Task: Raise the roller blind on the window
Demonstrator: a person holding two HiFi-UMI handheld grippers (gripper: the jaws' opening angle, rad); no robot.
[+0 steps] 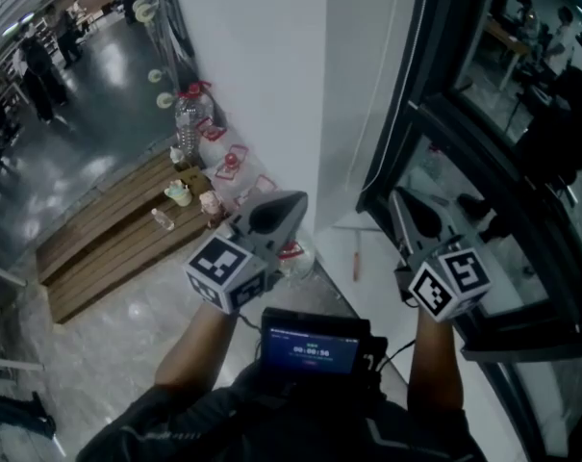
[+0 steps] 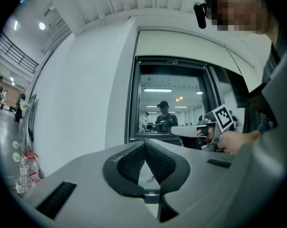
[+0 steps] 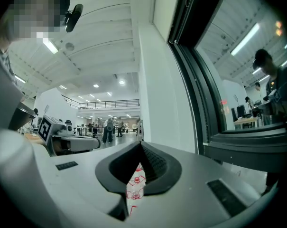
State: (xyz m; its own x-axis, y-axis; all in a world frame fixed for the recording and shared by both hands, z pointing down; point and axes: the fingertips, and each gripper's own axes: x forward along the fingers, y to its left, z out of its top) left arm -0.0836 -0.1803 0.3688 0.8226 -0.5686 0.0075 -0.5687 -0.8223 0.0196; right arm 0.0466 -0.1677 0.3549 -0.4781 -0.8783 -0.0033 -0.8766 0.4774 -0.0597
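The window (image 2: 169,103) has a dark frame (image 1: 416,133) set in a white wall. Above the glass, a white blind panel (image 2: 181,46) covers the top of the opening. A thin cord (image 1: 391,61) hangs down the wall beside the frame. My left gripper (image 1: 292,203) (image 2: 144,142) is held level in front of the wall, shut with nothing in it. My right gripper (image 1: 399,197) (image 3: 141,144) is held beside the frame's lower corner, its tips together and empty. Neither gripper touches the cord or the blind. Each shows in the other's view: the right gripper (image 2: 181,129), the left gripper (image 3: 81,144).
A white sill (image 1: 367,268) runs under the frame. Water bottles and jugs (image 1: 189,114) stand by the wall on a wooden platform (image 1: 108,239). A small screen (image 1: 313,345) hangs at my chest. A person (image 2: 163,115) stands behind the glass. Other people (image 1: 36,65) are far off in the hall.
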